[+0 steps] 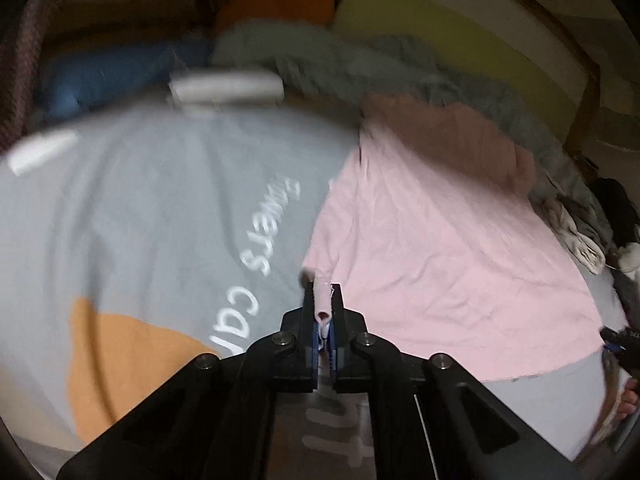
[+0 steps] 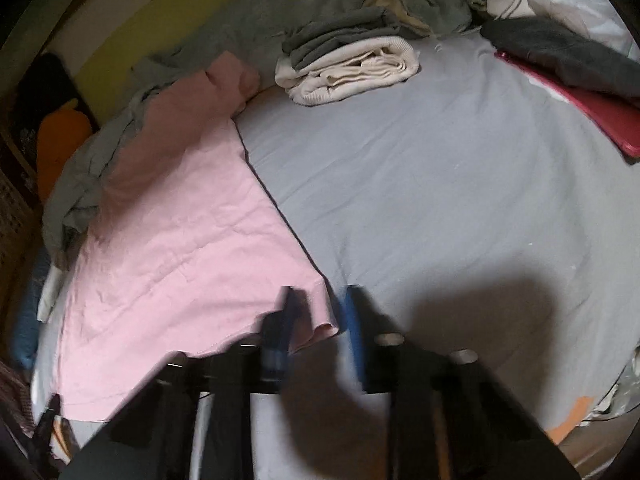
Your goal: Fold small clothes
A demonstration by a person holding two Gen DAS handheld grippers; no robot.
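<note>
The pink garment (image 1: 440,248) lies spread flat on the grey bedsheet (image 1: 140,220), its far part overlapping rumpled grey bedding. The left tool (image 1: 322,300) is pressed together, pinching a near corner of the pink cloth between its blue pads. The right tool (image 2: 320,312), seen blurred, has the garment's other near corner (image 2: 316,320) between its fingers; the picture shows a gap there, so its grip looks only just made. The step in hand is taking hold of both corners. Next, both likely need lifting together and carrying toward the far edge.
</note>
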